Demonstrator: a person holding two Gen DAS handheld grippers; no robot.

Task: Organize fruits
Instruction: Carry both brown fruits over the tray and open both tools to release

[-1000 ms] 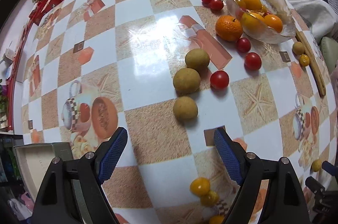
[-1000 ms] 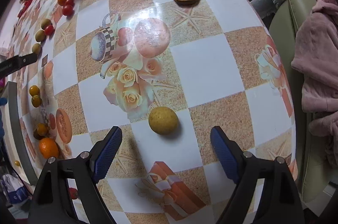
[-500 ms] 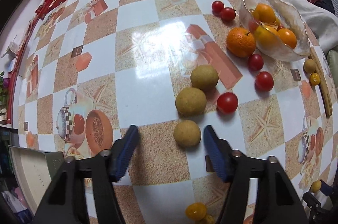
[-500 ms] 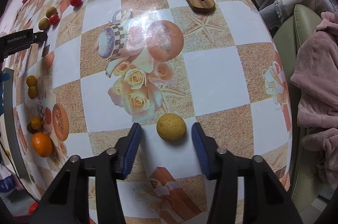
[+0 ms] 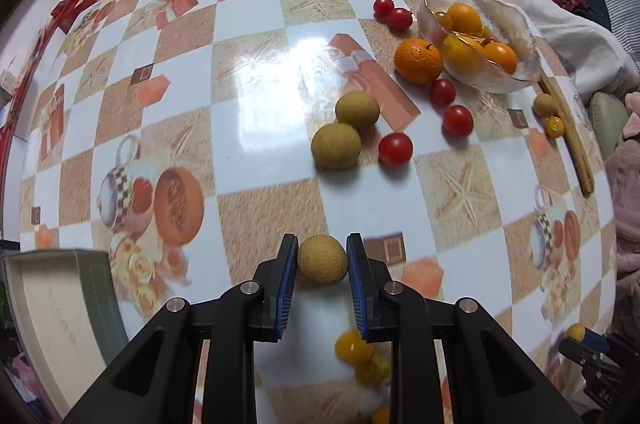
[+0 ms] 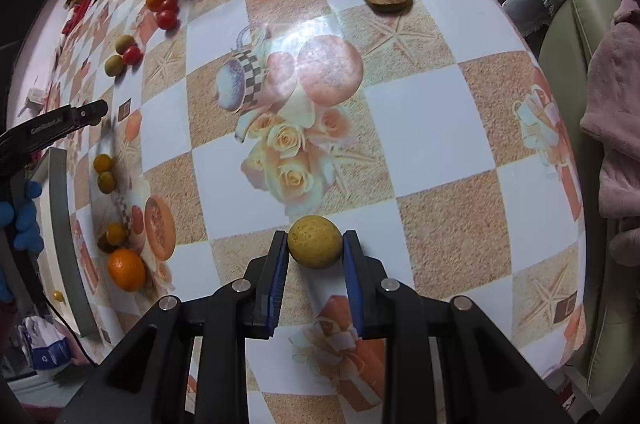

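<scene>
Slippage worries us: the left gripper [image 5: 322, 256] pinches 1 tan fruit [image 5: 322, 258] and the right gripper [image 6: 315, 249] pinches 1 yellowish fruit [image 6: 315, 242], both low over the table [image 5: 256, 128], and these round skins can roll from the flat pads.

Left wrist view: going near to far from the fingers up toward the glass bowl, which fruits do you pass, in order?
Tan round fruit between the left gripper fingers → red cherry tomato → second red cherry tomato → third → mandarin orange → glass bowl of orange fruits.
</scene>
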